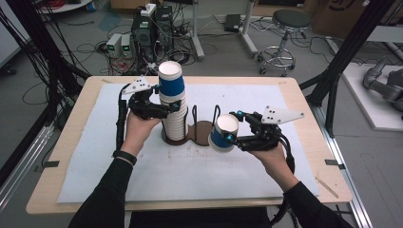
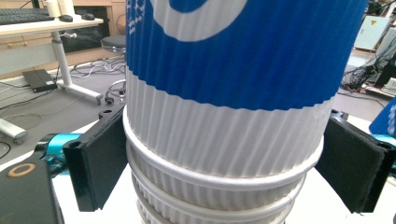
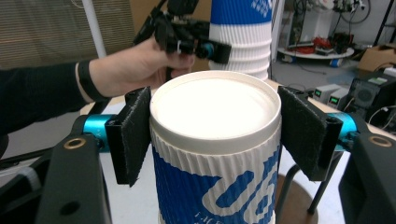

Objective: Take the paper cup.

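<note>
On the table (image 1: 304, 156), covered by a white mat (image 1: 190, 171), we see a tall stack of ribbed white-and-blue paper cups (image 1: 174, 102) standing upright on the left disc of a brown two-ring holder (image 1: 202, 132). Our left hand-held gripper (image 1: 172, 107) sits around the stack just below its top cup; in the left gripper view its black pads (image 2: 100, 161) flank the ribbed wall of the cups (image 2: 224, 135), the left pad touching the rims and the right pad just beside them, so we cannot tell whether it presses. Our right hand-held gripper (image 1: 231, 136) is clenched on a single cup (image 1: 223, 133), held upside down and tilted just to the right of the holder, above the mat. In the right gripper view both pads (image 3: 133, 133) press the cup's (image 3: 215, 154) sides near its white base, which faces up.
</note>
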`<state>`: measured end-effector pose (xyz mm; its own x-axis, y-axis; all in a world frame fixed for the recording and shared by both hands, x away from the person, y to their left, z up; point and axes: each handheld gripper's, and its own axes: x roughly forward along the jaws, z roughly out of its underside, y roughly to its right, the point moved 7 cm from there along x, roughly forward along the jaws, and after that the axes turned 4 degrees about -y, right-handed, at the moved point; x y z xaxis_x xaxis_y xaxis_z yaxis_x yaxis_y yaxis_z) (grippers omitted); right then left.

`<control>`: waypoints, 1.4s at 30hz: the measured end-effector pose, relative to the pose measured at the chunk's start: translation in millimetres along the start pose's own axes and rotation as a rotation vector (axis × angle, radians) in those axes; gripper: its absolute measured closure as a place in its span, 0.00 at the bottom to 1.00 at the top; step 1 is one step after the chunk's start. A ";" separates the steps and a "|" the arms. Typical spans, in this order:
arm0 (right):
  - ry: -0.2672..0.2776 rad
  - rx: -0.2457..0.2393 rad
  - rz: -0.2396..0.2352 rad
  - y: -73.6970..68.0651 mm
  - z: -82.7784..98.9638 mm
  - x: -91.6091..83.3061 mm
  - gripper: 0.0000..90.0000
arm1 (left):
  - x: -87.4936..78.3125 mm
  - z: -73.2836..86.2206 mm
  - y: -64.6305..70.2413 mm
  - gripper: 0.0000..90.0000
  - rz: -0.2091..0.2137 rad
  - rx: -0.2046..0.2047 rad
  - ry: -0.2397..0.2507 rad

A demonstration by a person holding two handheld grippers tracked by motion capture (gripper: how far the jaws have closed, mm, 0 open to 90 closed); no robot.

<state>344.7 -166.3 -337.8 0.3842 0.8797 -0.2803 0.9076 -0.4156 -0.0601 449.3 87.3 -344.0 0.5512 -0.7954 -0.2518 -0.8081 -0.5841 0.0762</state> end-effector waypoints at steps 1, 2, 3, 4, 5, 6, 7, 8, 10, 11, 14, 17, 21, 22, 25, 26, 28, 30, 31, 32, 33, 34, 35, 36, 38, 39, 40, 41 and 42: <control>0.000 0.004 0.001 -0.4 2.9 0.0 0.34 | 0.0 0.0 -0.1 0.12 0.000 0.000 0.000; -0.004 0.012 0.002 -0.2 8.0 -0.2 0.34 | -0.1 0.0 -0.2 0.12 0.000 0.001 0.000; -0.004 0.012 0.002 -0.2 8.0 -0.2 0.34 | 0.0 0.0 -0.1 0.12 0.000 0.000 0.000; -0.004 0.015 0.003 -0.1 10.6 -0.2 0.34 | 0.0 0.0 -0.1 0.12 0.000 0.000 0.000; -0.007 0.021 0.002 0.5 13.5 -0.3 0.34 | 0.0 0.0 0.0 0.12 0.000 0.000 0.000; -0.006 0.025 0.004 0.8 15.0 -0.1 0.34 | 0.0 0.0 0.0 0.12 0.000 0.000 0.000; -0.011 0.027 0.004 1.4 17.1 0.3 0.34 | 0.0 0.0 0.0 0.12 0.000 0.000 0.000; -0.014 0.026 0.004 1.8 18.1 0.5 0.34 | -0.1 0.0 0.0 0.12 0.001 0.000 0.000; -0.014 0.031 0.003 1.9 18.9 0.8 0.34 | 0.0 0.0 0.1 0.12 0.001 -0.001 0.000; -0.013 0.029 0.003 2.2 19.0 1.1 0.34 | -0.1 0.0 0.1 0.12 0.000 -0.001 0.000; -0.014 0.035 0.003 2.3 20.2 1.4 0.34 | -0.1 0.0 0.2 0.12 0.001 -0.001 0.000; -0.019 0.036 -0.002 1.8 21.7 2.5 0.34 | 0.0 0.1 0.4 0.12 0.001 -0.002 -0.001; -0.023 0.036 -0.001 2.1 22.6 4.0 0.34 | 0.0 -0.1 0.5 0.12 -0.001 0.000 -0.002; -0.022 0.038 -0.002 2.0 22.6 4.0 0.34 | 0.0 -0.1 0.6 0.12 -0.002 0.003 -0.002; -0.021 0.037 -0.003 2.2 22.7 3.8 0.34 | -0.5 -0.1 0.8 0.12 -0.008 0.009 -0.007; -0.021 0.038 -0.001 2.6 22.6 3.6 0.34 | -0.8 0.0 1.0 0.12 -0.012 0.011 -0.011; -0.021 0.039 -0.001 2.6 22.8 3.5 0.34 | -1.5 0.2 1.1 0.11 -0.014 0.010 -0.019; -0.021 0.036 -0.004 2.2 22.8 3.5 0.34 | -2.6 -0.4 1.6 0.11 -0.018 0.009 -0.018; -0.020 0.035 -0.005 2.0 22.8 3.6 0.34 | -3.6 -0.7 1.6 0.11 -0.021 0.010 -0.020; -0.021 0.037 -0.005 1.8 23.0 3.5 0.34 | -4.6 -1.1 2.0 0.11 -0.025 0.011 -0.020; -0.021 0.037 -0.005 1.8 23.0 3.5 0.34 | -5.6 -1.2 2.1 0.11 -0.026 0.015 -0.021; -0.021 0.037 -0.005 1.8 23.1 3.3 0.34 | -7.1 -1.8 2.5 0.11 -0.028 0.008 -0.016; -0.021 0.037 -0.005 2.0 23.2 3.1 0.34 | -8.2 -2.0 2.7 0.11 -0.027 0.008 -0.015; -0.021 0.037 -0.005 2.1 23.3 3.0 0.34 | -10.0 -2.1 2.8 0.11 -0.032 0.012 -0.016; -0.019 0.034 -0.003 2.8 23.3 2.6 0.34 | -14.6 -1.1 3.4 0.11 -0.034 0.019 -0.016; -0.021 0.038 -0.006 2.6 23.4 2.5 0.34 | -16.9 -0.3 3.7 0.11 -0.042 0.021 -0.013; -0.020 0.040 -0.005 2.7 23.5 2.5 0.34 | -19.5 0.7 4.1 0.11 -0.043 0.024 -0.012; -0.020 0.041 -0.004 2.9 23.8 2.6 0.34 | -22.1 2.2 5.0 0.11 -0.039 0.022 -0.011; -0.021 0.043 -0.006 2.9 24.1 2.8 0.34 | -24.9 4.1 5.6 0.11 -0.041 0.024 -0.012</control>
<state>344.3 -170.7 -361.9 0.3747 0.8774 -0.2997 0.9017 -0.4201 -0.1025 430.2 104.5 -341.2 0.5813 -0.7689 -0.2662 -0.7898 -0.6119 0.0426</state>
